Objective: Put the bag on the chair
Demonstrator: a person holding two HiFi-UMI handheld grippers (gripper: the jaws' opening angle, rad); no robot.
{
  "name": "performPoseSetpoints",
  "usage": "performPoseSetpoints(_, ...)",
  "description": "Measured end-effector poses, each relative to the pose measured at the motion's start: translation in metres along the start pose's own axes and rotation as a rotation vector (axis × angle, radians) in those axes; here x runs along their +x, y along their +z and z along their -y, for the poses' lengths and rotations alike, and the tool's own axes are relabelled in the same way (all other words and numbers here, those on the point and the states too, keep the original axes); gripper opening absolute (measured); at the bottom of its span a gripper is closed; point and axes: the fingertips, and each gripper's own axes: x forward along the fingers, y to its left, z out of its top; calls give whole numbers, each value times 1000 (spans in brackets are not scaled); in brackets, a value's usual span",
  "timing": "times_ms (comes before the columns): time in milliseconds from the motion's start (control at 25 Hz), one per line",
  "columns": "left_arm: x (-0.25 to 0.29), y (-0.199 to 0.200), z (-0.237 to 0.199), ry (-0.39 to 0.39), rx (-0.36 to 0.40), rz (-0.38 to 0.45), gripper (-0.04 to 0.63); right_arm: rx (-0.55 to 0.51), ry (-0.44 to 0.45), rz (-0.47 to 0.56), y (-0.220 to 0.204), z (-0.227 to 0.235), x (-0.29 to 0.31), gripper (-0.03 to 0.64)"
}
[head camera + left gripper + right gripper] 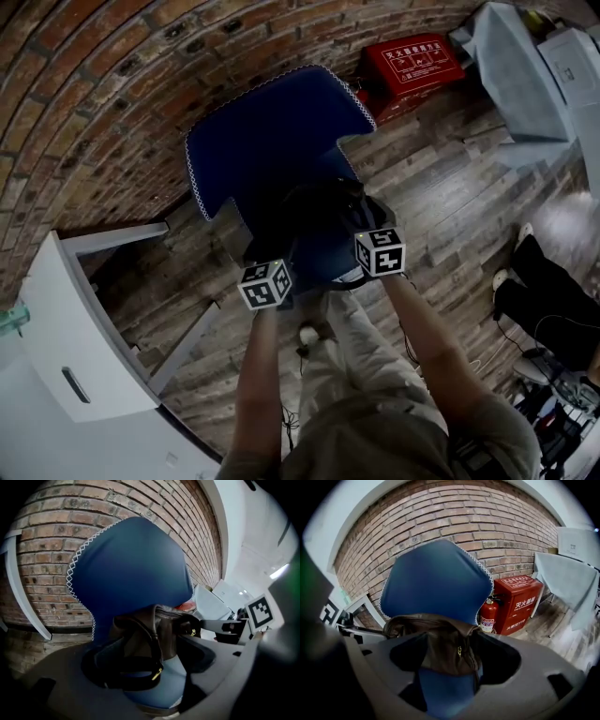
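Observation:
A blue chair (272,122) stands against the brick wall. A dark brown leather bag (323,211) rests on its seat. My left gripper (272,248) is at the bag's near left side and my right gripper (361,223) at its near right. In the left gripper view the bag (150,637) and its black strap lie between the wide-spread jaws of the left gripper (150,665), with the chair back (131,569) behind. In the right gripper view the bag (445,641) sits between the spread jaws of the right gripper (450,667). Neither gripper's pads press on it.
A red fire-equipment box (412,61) and a red extinguisher (487,613) stand right of the chair. A grey-clothed table (516,75) is at far right, a white cabinet (66,347) at left. A seated person's dark legs (544,300) are on the right.

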Motion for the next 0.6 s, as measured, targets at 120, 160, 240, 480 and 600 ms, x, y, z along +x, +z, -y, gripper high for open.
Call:
performPoseSetpoints(120,-18,6,4,-8,-20,38,330,0,1,20,4,-8,-17,291)
performPoseSetpoints(160,-25,8,6,-14,-26,51,330,-2,1,28,5,-11,-23,291)
performPoseSetpoints(240,-38,13,12,-24,-28,75,330,-2,2,46,8,-18,-37,291)
performPoseSetpoints(480,-80,24,32,-50,-14,134,316,6,-15,115,19,-37,-85,291)
performPoseSetpoints(600,-106,26,45,-58,0,162,235,-9,-24,141,23,-49,-114,183)
